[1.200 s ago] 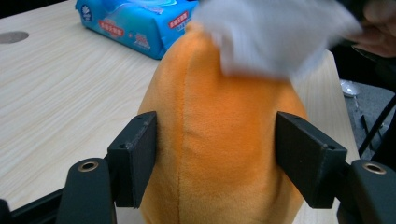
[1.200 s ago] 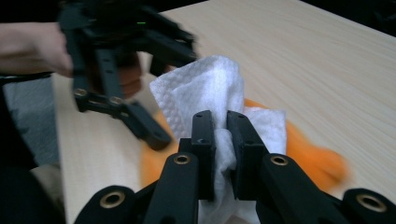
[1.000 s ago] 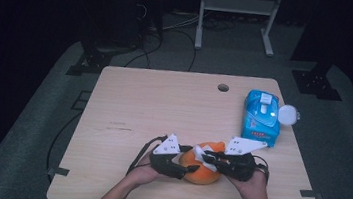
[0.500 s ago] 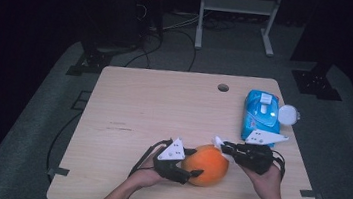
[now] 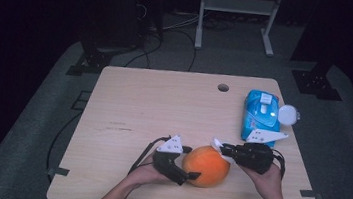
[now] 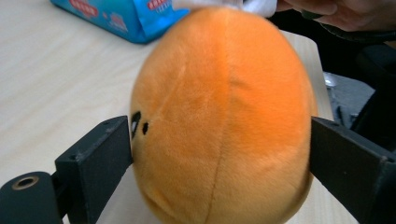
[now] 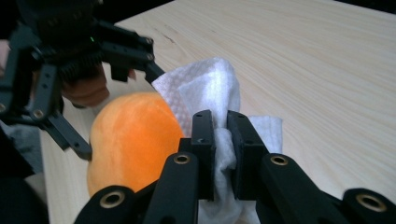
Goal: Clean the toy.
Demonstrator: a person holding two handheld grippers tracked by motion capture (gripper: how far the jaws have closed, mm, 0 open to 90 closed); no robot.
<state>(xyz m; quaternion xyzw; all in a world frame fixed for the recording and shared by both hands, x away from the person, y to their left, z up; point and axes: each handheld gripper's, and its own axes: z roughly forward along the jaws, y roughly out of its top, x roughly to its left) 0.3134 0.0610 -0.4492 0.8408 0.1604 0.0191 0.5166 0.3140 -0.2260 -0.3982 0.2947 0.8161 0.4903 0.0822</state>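
the left gripper (image 5: 191, 169) has its two black jaws set wide around an orange plush ball (image 5: 206, 165), one jaw pressed on each side of it, so the toy sits clamped between them just ahead of the gripper's body; in the left gripper view the orange plush ball (image 6: 222, 116) bulges between the jaws, with small black marks on its fabric beside one jaw. the toy rests on the light wooden table (image 5: 153, 107), near the edge closest to the person. the right gripper (image 5: 224, 148) sits just to the other side of the ball, its jaws narrow and pinched on a white wipe (image 7: 212, 100). in the right gripper view the wipe stands up crumpled beyond the jaw tips and drapes against the side of the ball (image 7: 133, 140), touching it, while the left gripper (image 7: 116, 100) shows farther off on the ball's far side. beyond the right gripper, farther along the table, lies a blue pack of wipes (image 5: 262, 114) with its round white lid (image 5: 288, 114) flipped open to the side.
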